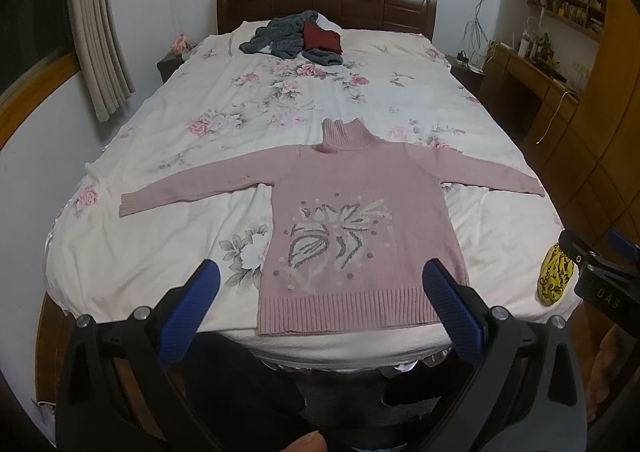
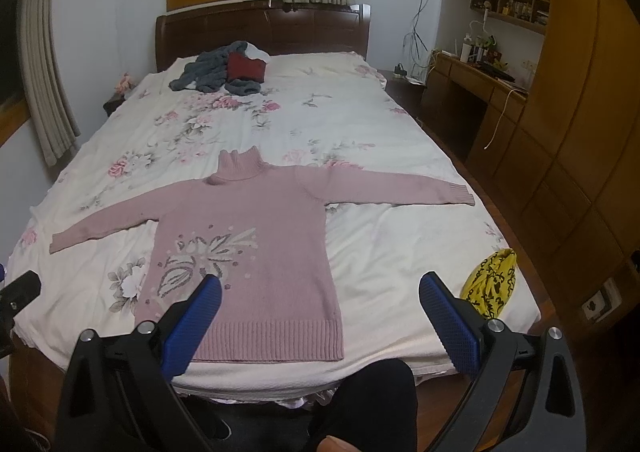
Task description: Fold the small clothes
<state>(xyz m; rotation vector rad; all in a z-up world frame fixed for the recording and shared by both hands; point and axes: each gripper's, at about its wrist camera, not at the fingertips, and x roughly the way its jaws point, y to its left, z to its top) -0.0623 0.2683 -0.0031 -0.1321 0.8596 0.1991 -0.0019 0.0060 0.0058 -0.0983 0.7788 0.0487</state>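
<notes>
A pink turtleneck sweater (image 1: 352, 187) (image 2: 248, 211) with a grey and white leaf pattern lies flat, front up, at the foot of the bed, both sleeves spread out sideways. My left gripper (image 1: 322, 276) hovers open above the sweater's hem, nothing between its blue pads. My right gripper (image 2: 320, 290) is open too, held above the hem's right corner and the bare sheet beside it. Neither gripper touches the sweater. The right gripper's black body (image 1: 600, 276) shows at the right edge of the left wrist view.
The bed (image 1: 160, 252) has a white floral sheet. A pile of grey and dark red clothes (image 1: 296, 37) (image 2: 224, 71) lies by the headboard. A yellow patterned cloth (image 1: 556, 274) (image 2: 492, 280) sits at the bed's near right corner. A wooden desk (image 2: 472, 83) and cupboards stand on the right.
</notes>
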